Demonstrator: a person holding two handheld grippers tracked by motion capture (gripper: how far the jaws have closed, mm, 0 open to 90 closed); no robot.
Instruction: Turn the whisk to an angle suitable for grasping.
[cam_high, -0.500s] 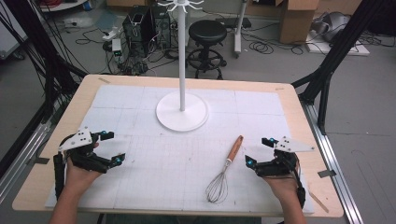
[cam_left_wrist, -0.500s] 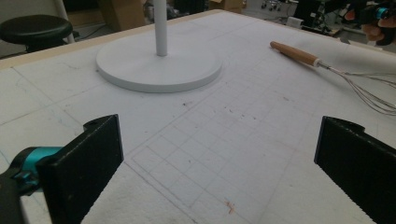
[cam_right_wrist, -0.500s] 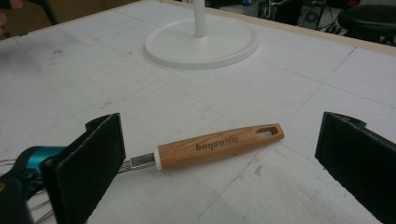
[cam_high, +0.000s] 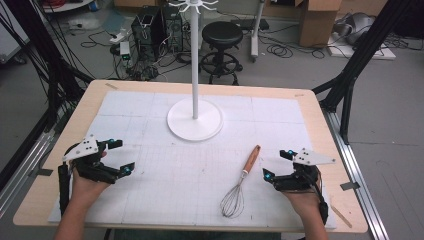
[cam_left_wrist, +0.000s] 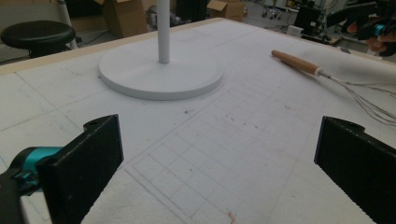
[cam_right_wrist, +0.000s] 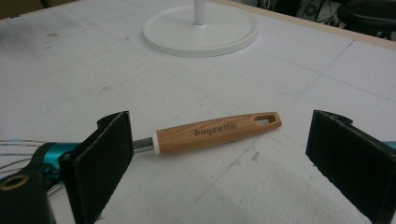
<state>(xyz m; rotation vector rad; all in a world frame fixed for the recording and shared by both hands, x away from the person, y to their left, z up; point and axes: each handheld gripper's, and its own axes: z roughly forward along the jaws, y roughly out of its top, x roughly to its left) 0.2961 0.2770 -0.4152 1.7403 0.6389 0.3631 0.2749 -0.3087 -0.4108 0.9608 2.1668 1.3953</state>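
The whisk (cam_high: 241, 186) is lying flat on the white mat (cam_high: 150, 200) at five o'clock from the stand (cam_high: 194, 120), wooden handle pointing toward one o'clock. The right gripper (cam_high: 278, 165) is sitting just beside it at three o'clock, jaws spread wide. The left gripper (cam_high: 121, 156) is resting at the mat's nine o'clock side, jaws likewise apart.

Stand (cam_high: 194, 120): white
Mat (cam_high: 150, 195): white, faint grid lines
Whisk (cam_high: 243, 177): light wooden handle; silver wires
Grippers: black jaws; teal accents
Table (cam_high: 85, 107): pale wood
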